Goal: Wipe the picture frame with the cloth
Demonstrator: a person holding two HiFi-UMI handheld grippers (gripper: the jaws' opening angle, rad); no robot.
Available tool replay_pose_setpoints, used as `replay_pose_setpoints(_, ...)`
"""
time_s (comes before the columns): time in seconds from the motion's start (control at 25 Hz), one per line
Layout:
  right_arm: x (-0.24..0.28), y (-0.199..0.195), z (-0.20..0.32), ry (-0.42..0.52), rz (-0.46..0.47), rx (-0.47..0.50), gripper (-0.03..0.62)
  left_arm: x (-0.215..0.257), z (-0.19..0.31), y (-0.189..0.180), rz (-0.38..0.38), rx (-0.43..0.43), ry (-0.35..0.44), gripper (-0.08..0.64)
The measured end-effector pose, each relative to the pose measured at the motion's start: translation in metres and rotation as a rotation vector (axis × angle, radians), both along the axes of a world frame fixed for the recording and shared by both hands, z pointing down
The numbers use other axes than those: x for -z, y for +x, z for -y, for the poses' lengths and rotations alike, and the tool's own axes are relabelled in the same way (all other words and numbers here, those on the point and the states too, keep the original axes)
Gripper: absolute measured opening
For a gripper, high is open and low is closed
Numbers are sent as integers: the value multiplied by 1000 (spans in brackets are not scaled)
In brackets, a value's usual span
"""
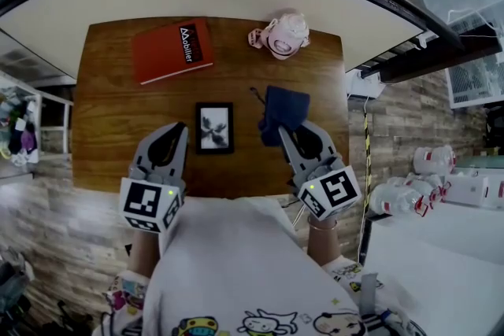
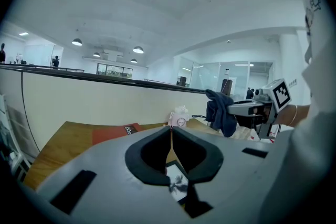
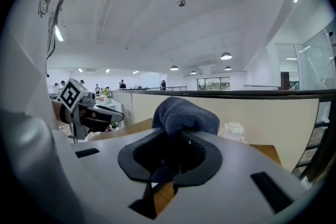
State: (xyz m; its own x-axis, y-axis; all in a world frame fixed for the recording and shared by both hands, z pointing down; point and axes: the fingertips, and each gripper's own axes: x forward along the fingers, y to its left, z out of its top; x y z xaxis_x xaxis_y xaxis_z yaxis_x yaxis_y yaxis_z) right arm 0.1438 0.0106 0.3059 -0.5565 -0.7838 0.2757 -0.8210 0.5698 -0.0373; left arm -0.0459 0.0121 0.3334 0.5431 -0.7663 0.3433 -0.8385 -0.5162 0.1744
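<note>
A small black picture frame (image 1: 214,127) with a dark plant print lies flat near the middle of the wooden table (image 1: 110,114); a part of it also shows below the jaws as the frame (image 2: 176,181). My left gripper (image 1: 178,130) hangs just left of the frame, jaws shut together with nothing between them. My right gripper (image 1: 283,130) is raised to the frame's right and shut on a dark blue cloth (image 1: 283,108), which bunches over its jaws as the cloth (image 3: 185,115). The left gripper view shows the same cloth (image 2: 220,112) hanging from the right gripper.
A red book (image 1: 172,49) lies at the table's far left. A pink-and-white figurine (image 1: 282,35) stands at the far edge, backed by a cream wall. White bins and bottles (image 1: 429,177) sit on the floor to the right.
</note>
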Motion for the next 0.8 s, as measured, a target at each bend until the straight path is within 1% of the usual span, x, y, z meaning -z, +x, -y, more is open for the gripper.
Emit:
replay_pose_setpoints(0.24, -4, 0, 1, -6, 2, -5, 44, 0, 6, -4, 0, 10, 5, 5)
replay_pose_setpoints(0.8, -13, -3, 6, -27, -4, -7, 44, -9, 12, -7, -5, 11, -10, 5)
